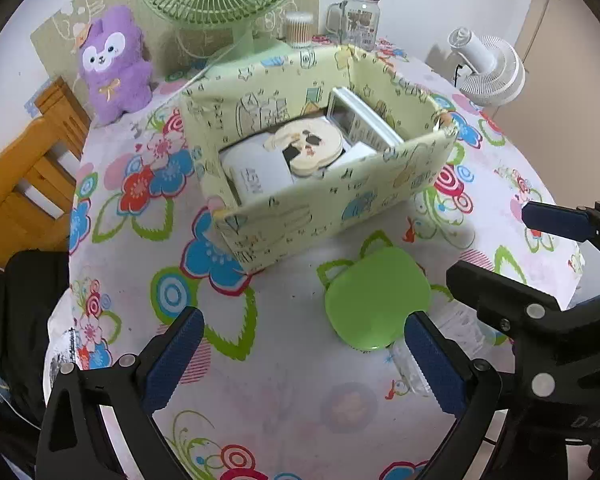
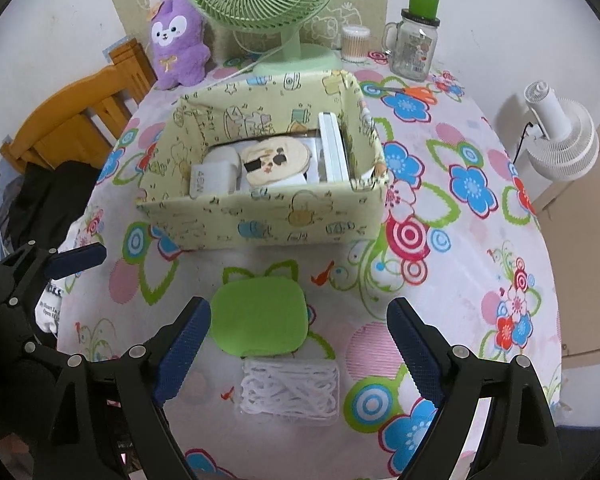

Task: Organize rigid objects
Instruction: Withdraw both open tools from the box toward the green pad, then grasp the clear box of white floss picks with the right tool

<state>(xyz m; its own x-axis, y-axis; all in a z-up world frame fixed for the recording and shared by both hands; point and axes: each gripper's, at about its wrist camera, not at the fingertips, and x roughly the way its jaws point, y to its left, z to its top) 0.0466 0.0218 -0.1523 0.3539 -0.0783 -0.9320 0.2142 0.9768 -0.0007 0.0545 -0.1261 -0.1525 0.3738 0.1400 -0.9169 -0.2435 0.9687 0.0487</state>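
Right wrist view shows my right fingers (image 2: 298, 344) spread wide with nothing held, hanging over a green lid (image 2: 260, 318) that lies flat on the flowered bench (image 2: 480, 240), touching a clear box of white cotton swabs (image 2: 290, 388) just nearer to me. Beyond the lid stands a yellow fabric box (image 2: 260, 216) holding a round cartoon-faced case (image 2: 276, 160), white items and an upright white box (image 2: 332, 148). My left fingers (image 1: 304, 352) are also wide apart and empty, the lid (image 1: 376, 300) just beside the right-hand one.
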